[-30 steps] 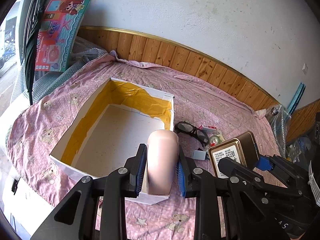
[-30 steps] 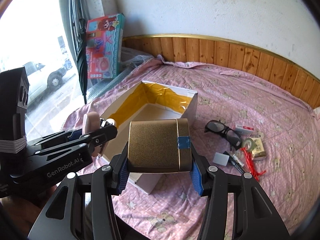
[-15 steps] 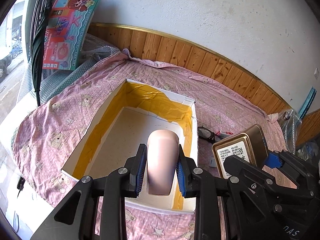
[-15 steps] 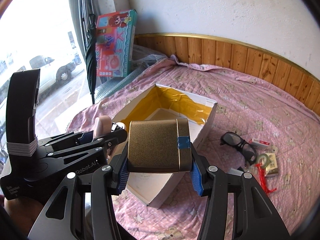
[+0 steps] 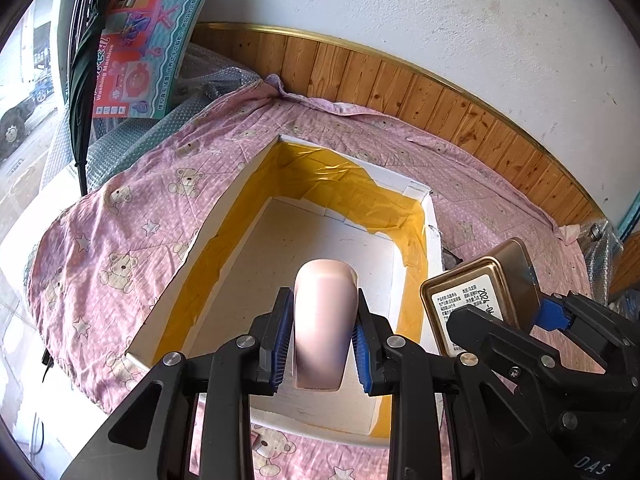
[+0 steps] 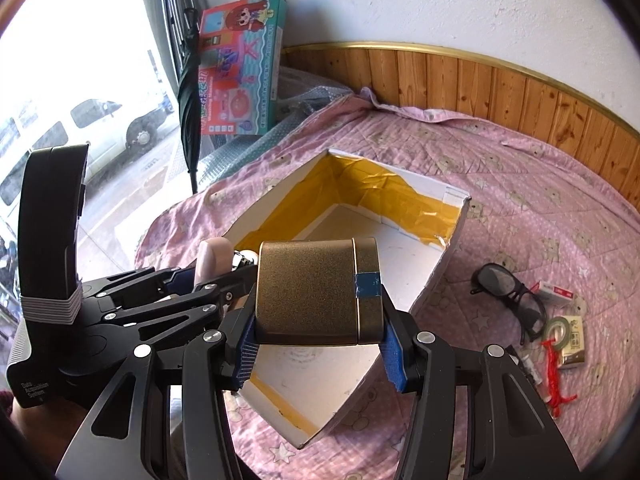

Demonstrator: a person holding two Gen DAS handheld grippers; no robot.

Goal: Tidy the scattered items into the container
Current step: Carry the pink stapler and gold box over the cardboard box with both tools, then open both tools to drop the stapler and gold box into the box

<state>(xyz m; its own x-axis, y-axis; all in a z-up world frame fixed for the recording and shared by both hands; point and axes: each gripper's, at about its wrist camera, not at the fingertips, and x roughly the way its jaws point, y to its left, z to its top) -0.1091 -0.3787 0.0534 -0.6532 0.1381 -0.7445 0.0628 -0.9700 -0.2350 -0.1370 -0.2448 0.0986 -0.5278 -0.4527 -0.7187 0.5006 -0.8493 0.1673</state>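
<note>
Both loads hanging over the open box [image 5: 430, 216]: left gripper [image 5: 322, 332] fingers pinching the pink bottle [image 5: 325, 320], right gripper [image 6: 320, 328] clamping the gold tin [image 6: 316, 288]. Best lowered near the box floor before letting go, tin well apart from bottle.

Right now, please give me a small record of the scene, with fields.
container: white box with yellow tape inside, nothing in it yet
left hand-held gripper: shut on pink bottle, over the box
right hand-held gripper: shut on gold tin, over the box
not yet tidied: black glasses, tape roll, red string
surface: pink bedsheet
</note>
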